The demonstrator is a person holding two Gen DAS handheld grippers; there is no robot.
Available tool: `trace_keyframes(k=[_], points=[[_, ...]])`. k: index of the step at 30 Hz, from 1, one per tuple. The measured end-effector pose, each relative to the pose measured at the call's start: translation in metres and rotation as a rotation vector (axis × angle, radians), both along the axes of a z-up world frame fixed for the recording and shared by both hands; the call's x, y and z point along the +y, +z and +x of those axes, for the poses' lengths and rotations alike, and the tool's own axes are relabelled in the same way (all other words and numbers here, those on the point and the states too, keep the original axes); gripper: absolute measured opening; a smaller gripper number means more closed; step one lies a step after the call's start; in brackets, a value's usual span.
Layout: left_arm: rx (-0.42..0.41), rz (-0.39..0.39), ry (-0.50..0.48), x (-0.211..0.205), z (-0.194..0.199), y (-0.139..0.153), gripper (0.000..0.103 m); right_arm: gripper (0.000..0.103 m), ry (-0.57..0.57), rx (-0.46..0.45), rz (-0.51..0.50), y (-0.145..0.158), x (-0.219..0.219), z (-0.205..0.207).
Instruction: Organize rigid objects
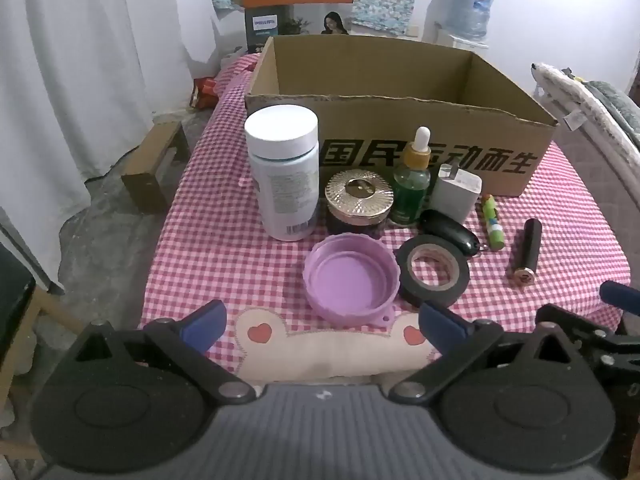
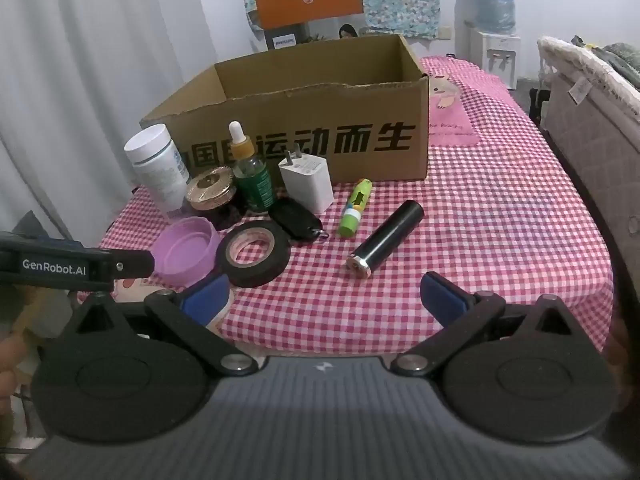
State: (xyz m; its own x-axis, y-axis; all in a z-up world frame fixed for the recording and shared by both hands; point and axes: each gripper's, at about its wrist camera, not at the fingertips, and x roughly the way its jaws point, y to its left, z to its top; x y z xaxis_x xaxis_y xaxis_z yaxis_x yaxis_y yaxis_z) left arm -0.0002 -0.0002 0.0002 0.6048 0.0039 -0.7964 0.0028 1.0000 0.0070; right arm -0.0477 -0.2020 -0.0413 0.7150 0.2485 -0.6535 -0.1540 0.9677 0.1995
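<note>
An open cardboard box (image 1: 400, 152) (image 2: 304, 140) stands on the pink checked table. In front of it stand a white bottle (image 1: 286, 178) (image 2: 158, 166), a gold-lidded jar (image 1: 359, 200) (image 2: 210, 190), a green dropper bottle (image 1: 412, 184) (image 2: 252, 172) and a white charger (image 1: 456, 194) (image 2: 308, 182). Nearer lie a purple lid (image 1: 350, 278) (image 2: 186, 254), black tape roll (image 1: 433, 270) (image 2: 254, 254), black key fob (image 1: 450, 232) (image 2: 296, 218), green glue stick (image 1: 492, 222) (image 2: 356, 208) and black cylinder (image 1: 528, 252) (image 2: 386, 238). My left gripper (image 1: 322, 326) is open and empty, just short of the purple lid. My right gripper (image 2: 324, 300) is open and empty, near the table's front edge.
The right gripper's body (image 1: 592, 336) shows at the right in the left wrist view. The left gripper's body (image 2: 76, 266) shows at the left in the right wrist view. White curtains (image 1: 80, 60) hang left. A water dispenser (image 2: 494, 20) stands behind. Bedding (image 2: 592, 92) lies right.
</note>
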Motion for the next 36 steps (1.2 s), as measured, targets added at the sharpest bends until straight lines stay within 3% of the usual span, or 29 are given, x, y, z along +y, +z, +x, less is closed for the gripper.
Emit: trace_keyframes(k=[36], points=[[-0.016, 0.018, 0.008, 0.001, 0.001, 0.007, 0.103, 0.102, 0.005, -0.020, -0.021, 0.011, 0.003, 0.003]])
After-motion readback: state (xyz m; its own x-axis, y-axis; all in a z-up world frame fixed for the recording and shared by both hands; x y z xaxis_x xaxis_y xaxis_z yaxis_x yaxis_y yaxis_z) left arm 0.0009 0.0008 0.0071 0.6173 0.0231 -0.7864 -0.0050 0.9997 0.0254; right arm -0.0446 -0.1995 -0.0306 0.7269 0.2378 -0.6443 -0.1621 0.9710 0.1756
